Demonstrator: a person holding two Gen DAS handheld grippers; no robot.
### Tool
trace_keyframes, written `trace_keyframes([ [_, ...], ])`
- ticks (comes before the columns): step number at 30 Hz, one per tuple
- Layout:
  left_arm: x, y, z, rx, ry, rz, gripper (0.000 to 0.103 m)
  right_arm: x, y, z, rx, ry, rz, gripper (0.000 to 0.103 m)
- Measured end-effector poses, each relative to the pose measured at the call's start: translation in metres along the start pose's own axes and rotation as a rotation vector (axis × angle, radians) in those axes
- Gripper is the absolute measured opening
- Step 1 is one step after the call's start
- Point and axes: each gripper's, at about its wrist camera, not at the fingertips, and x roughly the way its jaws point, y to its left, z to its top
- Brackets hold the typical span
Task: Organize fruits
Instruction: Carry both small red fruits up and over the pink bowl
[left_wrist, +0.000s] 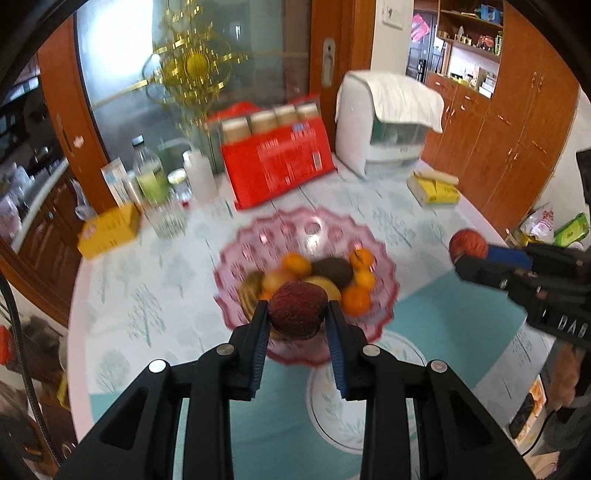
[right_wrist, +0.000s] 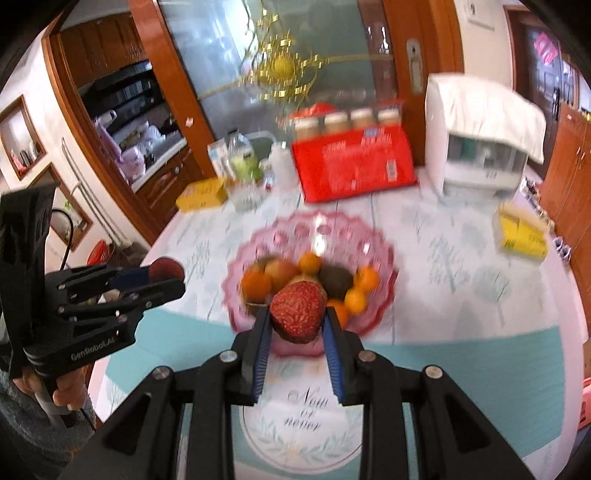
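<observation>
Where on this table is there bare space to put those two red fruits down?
Free: the teal mat in front of the pink bowl, and the cloth between the bowl and the yellow tissue pack. Crowded: the bowl itself, and the back edge with bottles and the red box.

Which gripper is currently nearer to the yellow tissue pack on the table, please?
The right. The right gripper, holding a red fruit, is on the side of the yellow tissue pack; the left gripper is over the pink bowl, farther away.
</observation>
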Motion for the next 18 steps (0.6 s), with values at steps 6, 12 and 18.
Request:
trace_keyframes([
  [6,-0.011,0.010,0.036,0.013,-0.050,0.025,0.029,-0.004,0.001,0.041,-0.017,-0.055,-0.026,0.028],
  [12,0.001,0.022,0.065,0.015,-0.062,0.048,0.029,0.014,0.000,0.069,0.003,-0.065,-0.027,0.028],
  [18,0.044,0.035,0.071,-0.021,0.003,0.035,0.029,0.052,-0.003,0.074,0.025,-0.020,-0.027,0.028],
])
